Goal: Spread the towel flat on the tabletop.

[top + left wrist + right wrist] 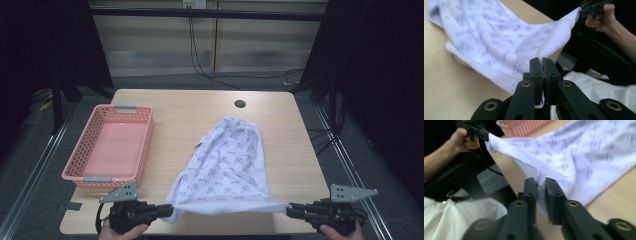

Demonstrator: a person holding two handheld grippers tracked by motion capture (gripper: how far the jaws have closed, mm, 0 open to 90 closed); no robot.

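Between both tongs (169,207) (291,208), stretched cloth (225,160)

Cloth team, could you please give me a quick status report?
Left gripper and right gripper shut on cloth corners. Near edge stretched taut. Basket left, apart.

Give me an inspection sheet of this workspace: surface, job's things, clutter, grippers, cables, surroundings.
Surface: wooden table, round hole near the far edge.
Job's things: white printed cloth, near edge stretched between both grippers, the rest lying on the table.
Clutter: pink basket at the left, nothing in it.
Grippers: left gripper and right gripper each shut on a near corner of the cloth.
Cables: black cables hang down the far wall and run along the floor.
Surroundings: grey floor, dark curtains at both sides.
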